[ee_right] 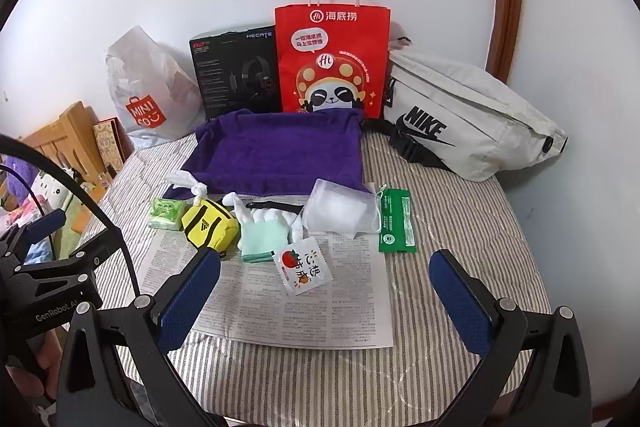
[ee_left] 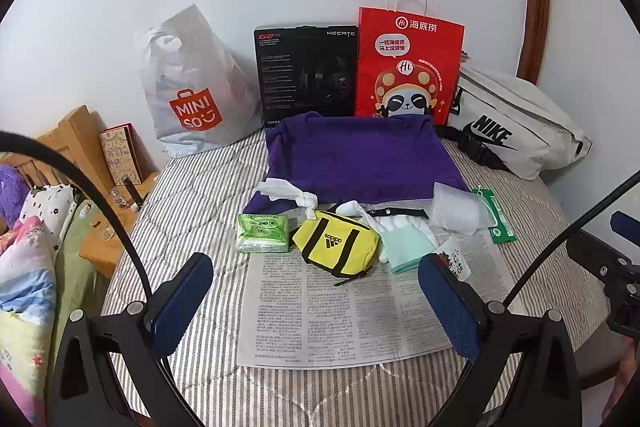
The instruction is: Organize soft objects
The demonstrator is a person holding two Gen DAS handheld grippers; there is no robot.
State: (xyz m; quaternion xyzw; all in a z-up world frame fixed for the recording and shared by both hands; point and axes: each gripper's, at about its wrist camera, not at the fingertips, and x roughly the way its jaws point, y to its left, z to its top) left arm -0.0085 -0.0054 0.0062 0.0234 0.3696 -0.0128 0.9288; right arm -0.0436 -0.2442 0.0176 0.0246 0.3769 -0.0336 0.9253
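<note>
Soft items lie in a row on a newspaper sheet [ee_left: 340, 315] on the striped bed: a green tissue pack [ee_left: 262, 233], a yellow Adidas pouch [ee_left: 336, 241], a mint and white glove [ee_left: 404, 241], a small printed sachet [ee_right: 303, 269], a clear bag of white stuff [ee_right: 340, 209] and a green mask packet [ee_right: 396, 221]. Behind them sits a purple cloth tray [ee_left: 356, 151]. My left gripper [ee_left: 316, 303] is open and empty, in front of the pouch. My right gripper [ee_right: 324, 303] is open and empty, in front of the sachet.
Against the wall stand a Miniso plastic bag [ee_left: 192, 91], a black headset box [ee_left: 306, 71], a red paper bag [ee_left: 408, 67] and a white Nike waist bag [ee_left: 508, 123]. A wooden bedside stand [ee_left: 80, 155] and bedding are on the left.
</note>
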